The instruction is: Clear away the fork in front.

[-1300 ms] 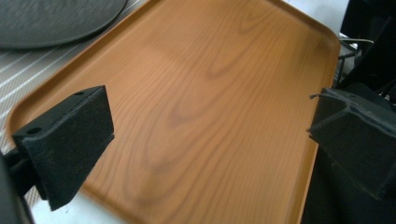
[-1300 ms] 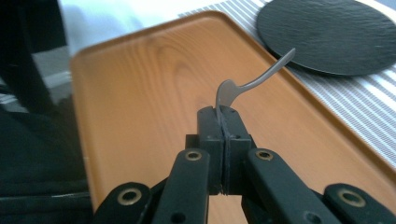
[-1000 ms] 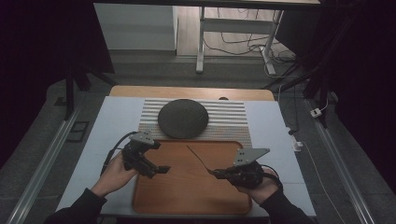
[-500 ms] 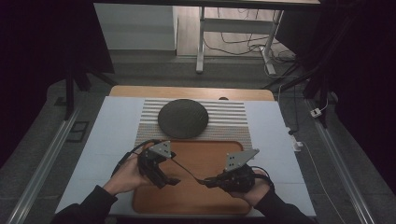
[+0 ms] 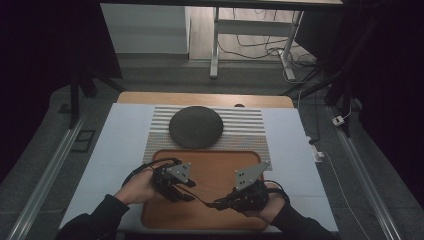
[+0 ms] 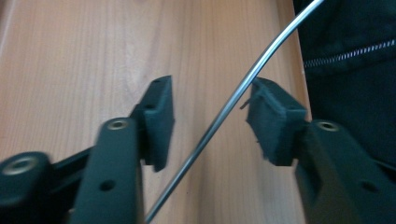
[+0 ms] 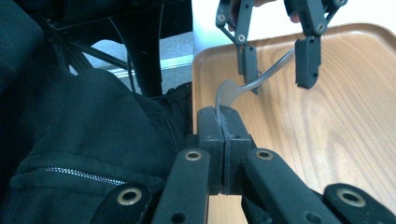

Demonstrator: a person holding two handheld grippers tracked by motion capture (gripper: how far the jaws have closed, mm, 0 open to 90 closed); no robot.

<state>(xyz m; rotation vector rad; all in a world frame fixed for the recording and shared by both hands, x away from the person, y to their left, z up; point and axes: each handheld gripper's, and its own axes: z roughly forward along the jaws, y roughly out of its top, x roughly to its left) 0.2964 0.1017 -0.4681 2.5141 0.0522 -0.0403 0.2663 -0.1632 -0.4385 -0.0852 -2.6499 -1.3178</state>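
1. My right gripper [image 7: 223, 122] is clamped tight on the broad end of a thin metal utensil [image 7: 261, 79], most likely a fork or spoon, though I cannot tell which.
2. The utensil hangs low over the near part of the wooden tray [image 5: 215, 165], between my two hands.
3. Its long axis lies about level, running left to right across the tray; the slim handle points left, toward my left gripper [image 5: 186, 191].
4. My left gripper [image 6: 210, 116] has just been closing, and its jaws now stand at a medium gap with the handle [image 6: 224, 112] between them.
5. The handle lies against the edge of one pad; the other pad stands clear of it, so this side does not grip.
6. Far of the tray, a dark round dish [image 5: 195, 126] sits on a striped mat [image 5: 245, 127].
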